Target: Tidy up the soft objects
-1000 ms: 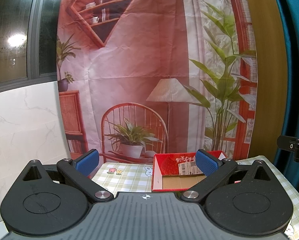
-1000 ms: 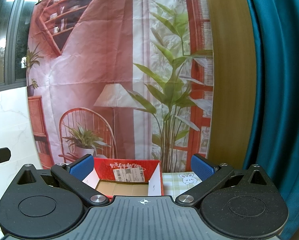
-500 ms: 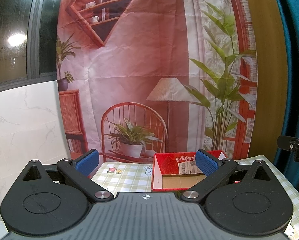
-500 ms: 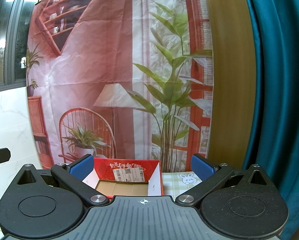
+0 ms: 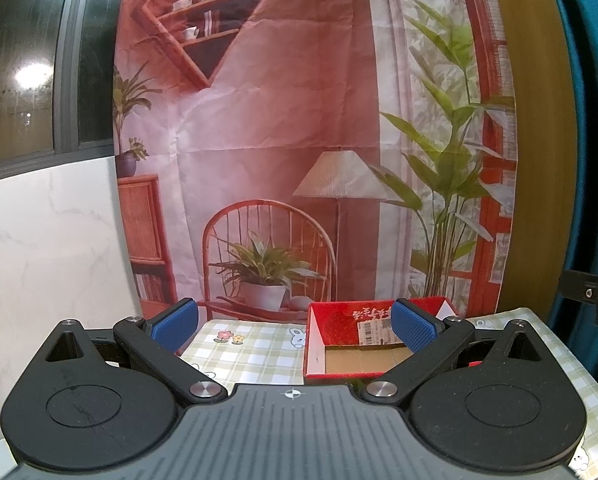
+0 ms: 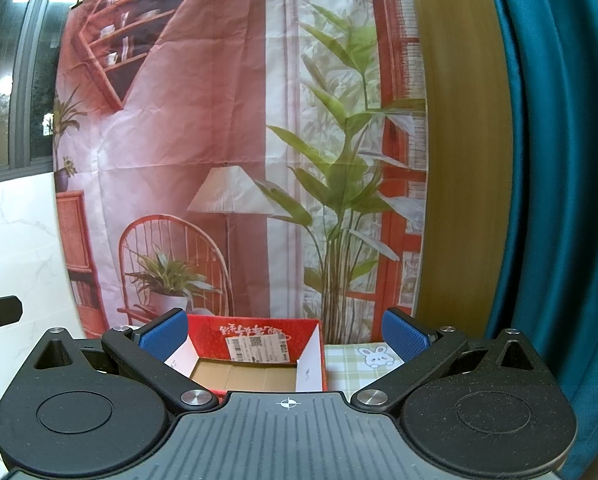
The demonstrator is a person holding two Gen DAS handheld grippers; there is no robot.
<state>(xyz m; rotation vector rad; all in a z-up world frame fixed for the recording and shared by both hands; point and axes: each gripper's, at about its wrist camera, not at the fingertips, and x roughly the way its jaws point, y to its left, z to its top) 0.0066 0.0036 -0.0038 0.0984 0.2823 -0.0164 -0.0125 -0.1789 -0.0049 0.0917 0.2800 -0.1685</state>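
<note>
An open red cardboard box (image 5: 335,326) with a brown inner floor stands on the checked tablecloth (image 5: 251,350) near the back. It also shows in the right wrist view (image 6: 219,334). I see nothing in the part of its floor that shows. My left gripper (image 5: 294,326) is open and empty, held above the table's near side, with the box ahead and to the right. My right gripper (image 6: 283,336) is open and empty, with the box ahead between its fingers. No soft object is in view.
A printed room-scene backdrop (image 5: 299,140) hangs right behind the table. A teal curtain (image 6: 547,180) hangs at the right. A white marble wall (image 5: 51,248) and a dark window (image 5: 19,60) are at the left. Part of the other gripper shows at each view's edge (image 5: 591,292).
</note>
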